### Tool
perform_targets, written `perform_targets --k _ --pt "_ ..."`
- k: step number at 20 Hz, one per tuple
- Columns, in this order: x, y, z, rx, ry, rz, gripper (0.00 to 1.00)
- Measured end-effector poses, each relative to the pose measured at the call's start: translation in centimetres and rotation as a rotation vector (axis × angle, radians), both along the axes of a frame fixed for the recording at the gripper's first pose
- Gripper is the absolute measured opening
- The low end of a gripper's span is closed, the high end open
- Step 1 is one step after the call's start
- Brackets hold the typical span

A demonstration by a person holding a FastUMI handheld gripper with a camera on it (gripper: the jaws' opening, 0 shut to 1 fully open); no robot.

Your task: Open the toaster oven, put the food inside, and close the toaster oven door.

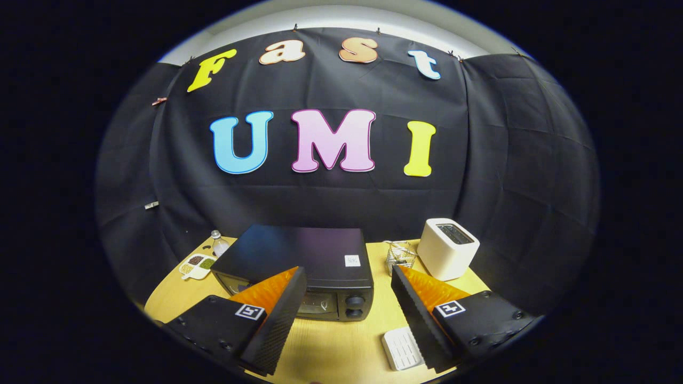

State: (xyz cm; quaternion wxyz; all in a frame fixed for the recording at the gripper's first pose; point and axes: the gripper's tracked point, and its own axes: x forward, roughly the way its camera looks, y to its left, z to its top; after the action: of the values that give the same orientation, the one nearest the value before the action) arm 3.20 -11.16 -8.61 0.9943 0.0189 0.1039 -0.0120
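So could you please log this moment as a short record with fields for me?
gripper: gripper open, fingers wide apart, holding nothing
toaster oven: toaster oven just ahead of the fingers, door shut
beside oven: pop-up toaster, wire rack
far side: sectioned dish, small bottle
near the fingers: white ridged item
surface: wooden table

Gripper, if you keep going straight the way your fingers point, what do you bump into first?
Probably the toaster oven. The gripper is open and holds nothing, and the oven's front with its knobs sits just ahead of the fingers, door shut. Depth is hard to judge, so the bare table before it might come first if the aim dips.
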Motion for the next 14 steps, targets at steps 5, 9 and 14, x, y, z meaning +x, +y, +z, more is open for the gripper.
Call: perform_targets --k 5,9,14 --pt "0.2 -2.1 2.6 -0.006 -0.042 0.041 0.99" --pt "0.3 -3.2 4.2 -0.008 -0.072 0.061 0.99" --pt "0.1 -4.2 5.2 0.014 -0.094 0.063 0.99"
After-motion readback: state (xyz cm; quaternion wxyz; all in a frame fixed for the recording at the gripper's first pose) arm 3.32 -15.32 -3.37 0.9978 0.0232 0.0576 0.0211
